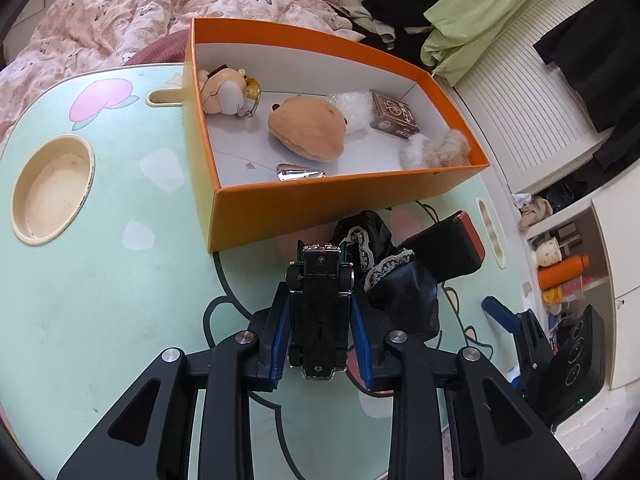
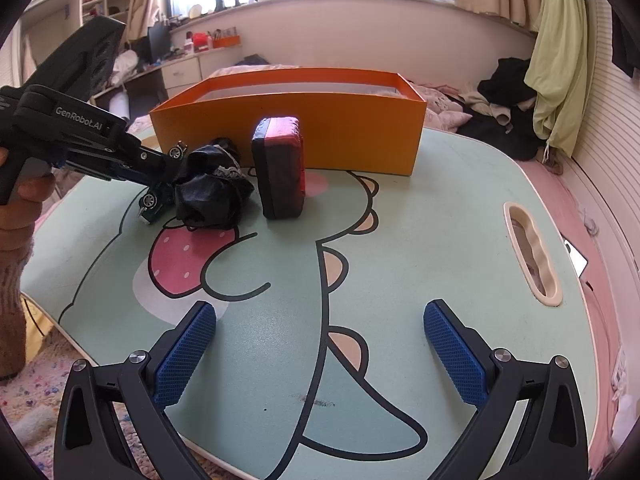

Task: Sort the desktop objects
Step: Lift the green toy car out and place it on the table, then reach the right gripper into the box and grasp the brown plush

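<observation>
i've got the toy car (image 1: 318,308) between my left tongs (image 1: 320,292), underside up toward the camera, on the near side of the orange box (image 1: 320,204) and just short of its front wall. the blue pads (image 1: 280,344) sit along its flanks, but i can see slivers of gap on both sides, so i read the tongs as loosened round it, not clamped. from the right wrist view the car looks down at the table (image 2: 440,240), nose low, touching the black lace-trimmed cloth (image 2: 212,196).

handling, as i judge it — the car is small, rigid and light, with glossy sides and free wheels, so it could slip or roll. best hold is across the body between the axles, not on the wheels. the cloth is soft and limp; pinch a bunched fold. the dark red-edged case (image 2: 280,168), standing on edge right against the box front, looks stiff and blocky — take it across its narrow faces.

my right tongs (image 2: 320,344) hang wide apart and empty, nearer than all of these.
</observation>
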Demonstrator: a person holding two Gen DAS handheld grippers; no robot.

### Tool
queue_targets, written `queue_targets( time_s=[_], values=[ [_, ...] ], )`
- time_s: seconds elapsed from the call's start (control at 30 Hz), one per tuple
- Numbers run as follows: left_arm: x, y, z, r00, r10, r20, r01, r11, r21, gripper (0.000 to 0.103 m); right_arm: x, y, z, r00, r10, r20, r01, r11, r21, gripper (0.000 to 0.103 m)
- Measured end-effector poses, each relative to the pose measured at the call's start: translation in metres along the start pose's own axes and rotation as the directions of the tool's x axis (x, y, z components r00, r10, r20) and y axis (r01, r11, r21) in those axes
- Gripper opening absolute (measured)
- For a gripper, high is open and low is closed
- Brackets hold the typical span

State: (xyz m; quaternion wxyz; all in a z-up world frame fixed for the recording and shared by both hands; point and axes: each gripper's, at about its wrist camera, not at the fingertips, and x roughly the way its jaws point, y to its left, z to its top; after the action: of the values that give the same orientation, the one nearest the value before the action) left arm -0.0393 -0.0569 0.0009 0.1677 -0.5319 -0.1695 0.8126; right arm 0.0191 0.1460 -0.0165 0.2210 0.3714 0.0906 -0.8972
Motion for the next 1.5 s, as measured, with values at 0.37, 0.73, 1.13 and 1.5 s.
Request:
queue_targets(
  time_s=[0.37,0.73,1.13,1.5],
  values=[
    [-0.006,0.009,0.03,0.998,0.041,0.049,-0.041,0.999,-0.012,0.065,0.0,0.0,-0.001,1.0,0.001,0.001,-0.001,1.0,0.0,0.103],
    [-0.052,-0.015,-0.012,0.972,0.124,0.202,-0.144,0.986,0.086,0.067,0.0,0.0,-0.001,1.0,0.0,0.001,0.0,1.0,0.0,0.103],
    [-0.014,-0.027,-0.074,0.932,0.282,0.229,-0.323,0.933,0.162,0.079,0.0,-0.001,-0.002,1.0,0.002,0.002,-0.002,1.0,0.0,0.103],
    [-0.003,-0.036,-0.073,0.883,0.356,0.304,-0.419,0.891,0.173,0.103,0.0,0.0,-0.002,1.0,0.001,0.003,-0.001,1.0,-0.002,0.103]
  ],
)
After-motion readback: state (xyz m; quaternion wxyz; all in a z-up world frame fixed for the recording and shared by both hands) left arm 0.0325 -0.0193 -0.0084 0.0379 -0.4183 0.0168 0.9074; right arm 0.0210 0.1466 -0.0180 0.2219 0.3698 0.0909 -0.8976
